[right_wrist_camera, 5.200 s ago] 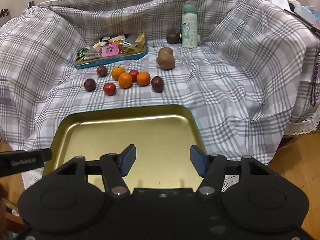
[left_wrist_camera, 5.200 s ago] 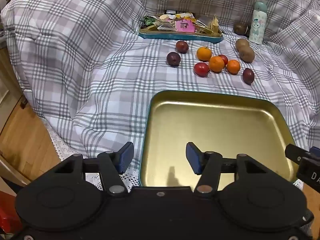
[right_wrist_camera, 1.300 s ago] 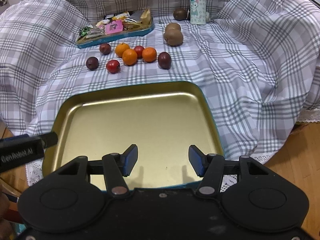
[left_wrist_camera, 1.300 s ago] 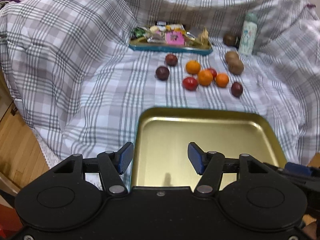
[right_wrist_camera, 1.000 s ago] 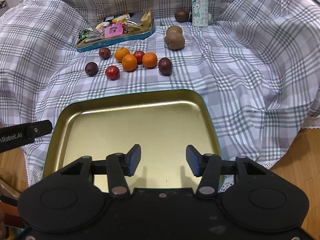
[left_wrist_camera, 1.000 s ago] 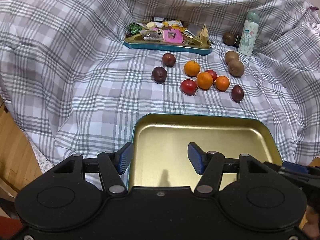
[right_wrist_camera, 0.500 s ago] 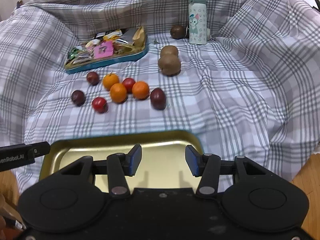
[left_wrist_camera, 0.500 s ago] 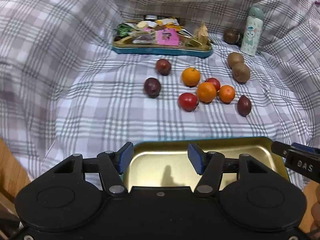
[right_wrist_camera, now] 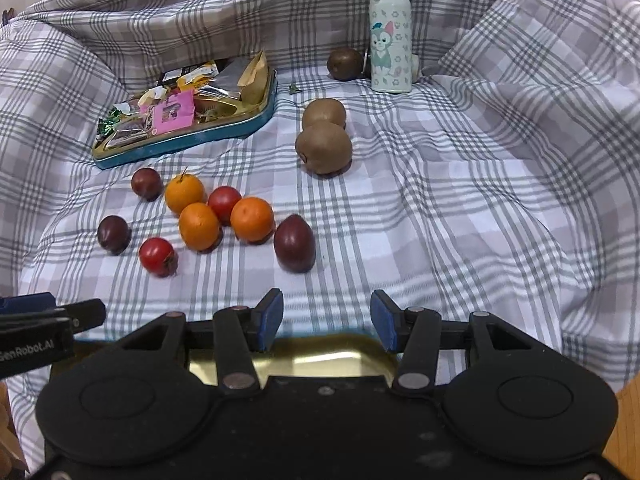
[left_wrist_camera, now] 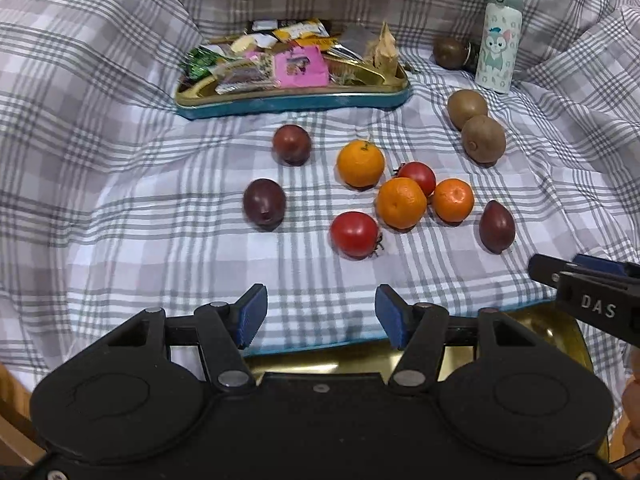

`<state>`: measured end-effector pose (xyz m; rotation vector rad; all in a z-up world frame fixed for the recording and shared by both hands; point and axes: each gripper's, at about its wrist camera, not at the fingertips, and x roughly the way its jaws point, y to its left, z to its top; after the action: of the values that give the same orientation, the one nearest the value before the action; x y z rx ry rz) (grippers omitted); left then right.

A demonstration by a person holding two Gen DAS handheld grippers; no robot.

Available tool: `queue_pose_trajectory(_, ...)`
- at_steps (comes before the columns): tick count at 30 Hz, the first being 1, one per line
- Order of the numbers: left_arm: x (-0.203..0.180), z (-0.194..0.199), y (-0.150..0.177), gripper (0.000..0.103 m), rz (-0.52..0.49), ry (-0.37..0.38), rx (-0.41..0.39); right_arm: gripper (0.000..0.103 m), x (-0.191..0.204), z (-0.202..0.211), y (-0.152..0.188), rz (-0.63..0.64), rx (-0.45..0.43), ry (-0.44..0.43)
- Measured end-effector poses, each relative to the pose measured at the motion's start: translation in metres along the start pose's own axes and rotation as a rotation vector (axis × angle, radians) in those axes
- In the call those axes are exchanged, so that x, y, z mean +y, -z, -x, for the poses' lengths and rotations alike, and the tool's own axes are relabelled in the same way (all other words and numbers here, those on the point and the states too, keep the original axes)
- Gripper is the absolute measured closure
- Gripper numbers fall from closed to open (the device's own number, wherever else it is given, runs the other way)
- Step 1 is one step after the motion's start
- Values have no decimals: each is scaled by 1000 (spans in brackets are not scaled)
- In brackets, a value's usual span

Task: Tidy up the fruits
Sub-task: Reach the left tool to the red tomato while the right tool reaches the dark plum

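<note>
Since the earlier frames I've pushed both grippers fwd: the gold tray (left_wrist_camera: 560, 332), which filled the view ahead of the fingers before, now shows only as a strip under them, and the fruit sits much closer.

L gripper (left_wrist_camera: 318, 318): jaws wide apart, holding nothing, touching nothing, over the cloth (left_wrist_camera: 120, 208) just past the tray's far rim. R gripper (right_wrist_camera: 326, 318): same, jaws apart, nothing held, hanging at the tray rim (right_wrist_camera: 332, 354).

Fruit all on the cloth ahead of me, none in the gold tray as far as I can see. From the L gripper, left to right: two plums (left_wrist_camera: 264, 203), a tomato (left_wrist_camera: 354, 234) straight ahead and nearest, three oranges (left_wrist_camera: 401, 203) with a 2nd tomato (left_wrist_camera: 418, 176) tucked among them, a third plum (left_wrist_camera: 497, 226) off right. Farther right, two kiwis (left_wrist_camera: 483, 138) touching; a third kiwi (left_wrist_camera: 450, 53) beside the bottle (left_wrist_camera: 498, 40) at the back.

Snack tray (left_wrist_camera: 296, 100) far ahead, teal-rimmed, packed w/ wrappers and packets.
</note>
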<state>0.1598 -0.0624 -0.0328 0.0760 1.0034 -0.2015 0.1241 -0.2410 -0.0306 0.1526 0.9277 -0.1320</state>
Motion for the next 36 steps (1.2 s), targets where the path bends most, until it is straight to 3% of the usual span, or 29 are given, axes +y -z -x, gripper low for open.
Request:
queue_pose_trajectory(19, -7, -45, -32, 40, -7, 24, 33, 51, 15, -61, -33, 73, 38, -22)
queue_pose_trajectory(30, -9, -73, -37, 38, 2, 16, 78, 51, 17, -83, -32, 85, 64, -20)
queue_pose_trajectory(36, -13, -75, -35, 36, -16, 5, 64, 48, 21, -84, -27, 109, 34, -9)
